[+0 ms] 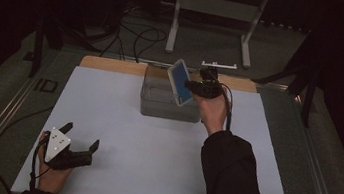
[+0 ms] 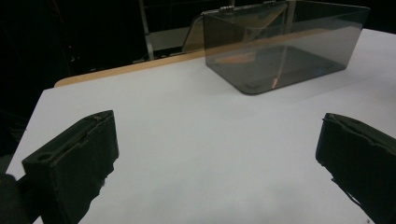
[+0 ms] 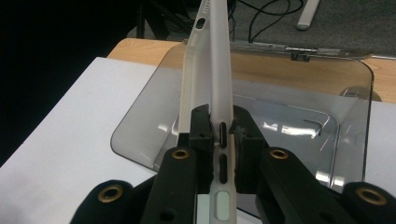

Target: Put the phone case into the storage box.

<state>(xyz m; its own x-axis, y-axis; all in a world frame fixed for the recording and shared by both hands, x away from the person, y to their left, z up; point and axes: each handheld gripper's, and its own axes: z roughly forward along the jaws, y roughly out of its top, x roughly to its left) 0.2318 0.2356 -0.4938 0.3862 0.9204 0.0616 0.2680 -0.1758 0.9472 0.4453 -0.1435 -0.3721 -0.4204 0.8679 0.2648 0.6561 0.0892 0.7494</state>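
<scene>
You held the phone case (image 3: 208, 70) pinched by its edge in your right gripper (image 1: 196, 86) over the open clear box (image 1: 152, 99) — a thin grip that could twist loose — while your left gripper (image 1: 81, 135) sat wide open, empty.

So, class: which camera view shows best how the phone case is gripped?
The right gripper view: the right claw pinches the phone case edge-on, above the clear box. The high view shows the case small, its blue face tilted. The left gripper view has the box.
</scene>
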